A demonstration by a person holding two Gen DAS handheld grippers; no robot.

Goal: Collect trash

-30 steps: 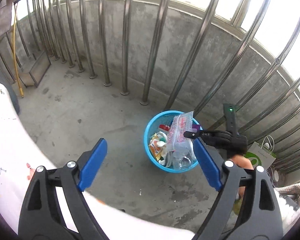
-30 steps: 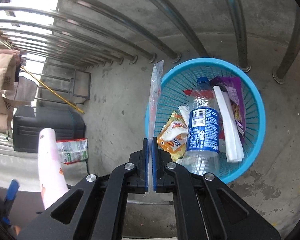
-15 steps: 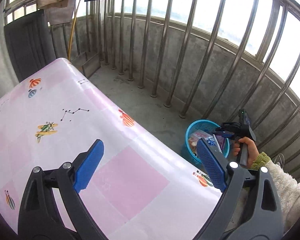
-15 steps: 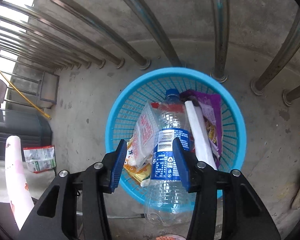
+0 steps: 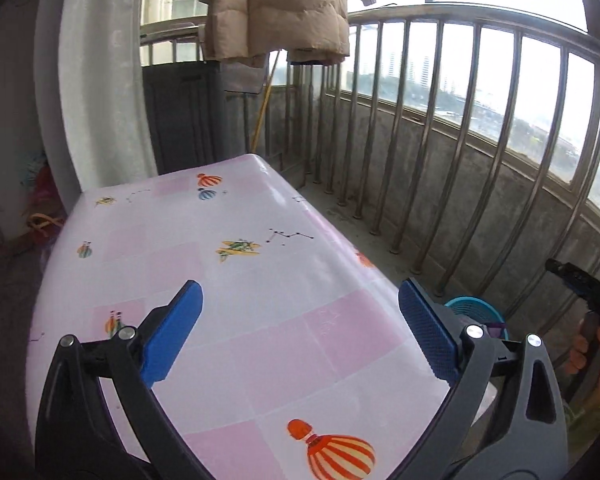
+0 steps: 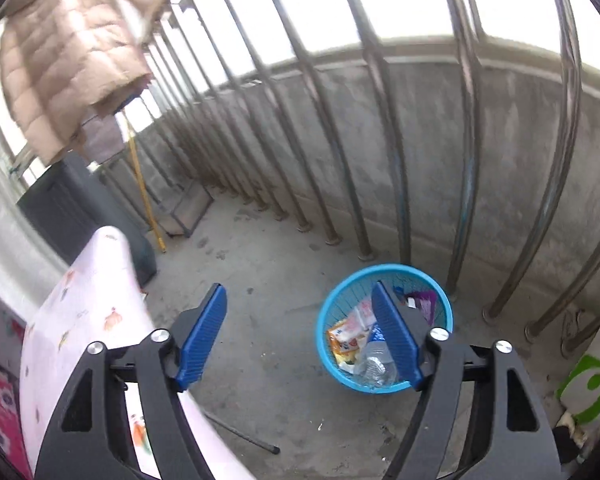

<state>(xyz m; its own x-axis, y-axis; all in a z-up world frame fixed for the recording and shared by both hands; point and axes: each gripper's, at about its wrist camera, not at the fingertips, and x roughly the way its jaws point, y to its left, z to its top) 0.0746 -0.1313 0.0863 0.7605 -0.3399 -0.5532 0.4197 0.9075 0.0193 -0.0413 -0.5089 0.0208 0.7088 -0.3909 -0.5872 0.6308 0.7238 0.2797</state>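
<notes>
Down on the floor by the railing [image 6: 468, 184] stands the blue basket [image 6: 328, 344], and the trash is inside it: a clear bottle [image 6: 374, 364], a yellow wrapper [image 6: 342, 342] and a purple wrapper [image 6: 426, 302]. Above it, and not touching it, the right tongs [image 6: 300, 336] are opening wide with nothing between the blue pads. I think a drop has just been done. The left tongs [image 5: 296, 336] are opening too, with nothing in them, and they look across the pink table [image 5: 236, 280] with its balloon and plane pictures. No trash shows on the table top. A coat [image 5: 276, 4] hangs on the rail behind. Next, I think, the hands must look for more trash, maybe on the floor near the table, and grab one piece with wide tongs.
</notes>
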